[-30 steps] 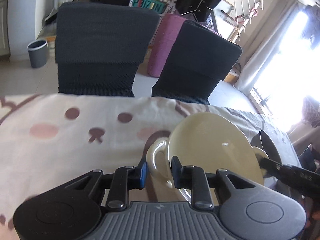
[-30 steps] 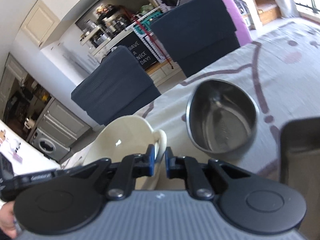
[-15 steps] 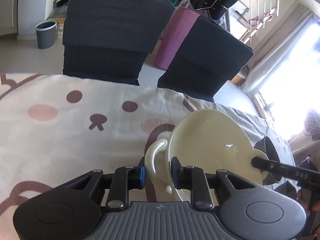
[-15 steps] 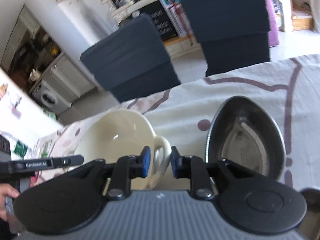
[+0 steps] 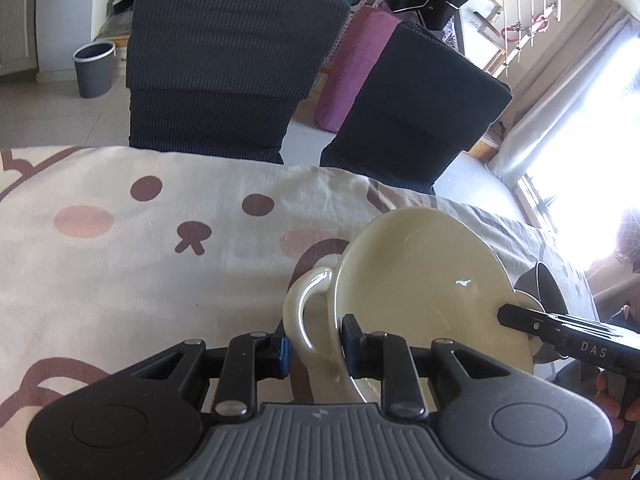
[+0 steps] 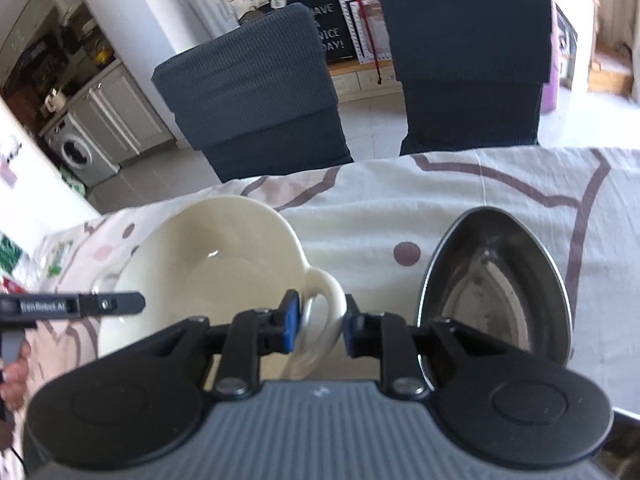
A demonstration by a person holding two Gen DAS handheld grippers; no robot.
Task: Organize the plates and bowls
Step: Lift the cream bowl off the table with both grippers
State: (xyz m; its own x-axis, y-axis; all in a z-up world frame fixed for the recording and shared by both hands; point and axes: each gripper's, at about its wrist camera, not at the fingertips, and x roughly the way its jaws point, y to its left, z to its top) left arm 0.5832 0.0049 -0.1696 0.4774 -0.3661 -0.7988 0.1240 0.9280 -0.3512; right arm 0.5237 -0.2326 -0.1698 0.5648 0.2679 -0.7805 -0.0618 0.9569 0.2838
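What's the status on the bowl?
Left gripper clamped on one handle of cream bowl. Right gripper jaws just opened, other handle between them, unclamped. Steel bowl close beside.

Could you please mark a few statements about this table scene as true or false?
1. The left gripper has a handle of the cream bowl between its fingers. True.
2. The steel bowl is stacked inside the cream bowl. False: it sits beside it on the tablecloth.
3. Two dark chairs stand behind the table. True.
4. The tablecloth is plain white. False: it carries brown and pink printed shapes.
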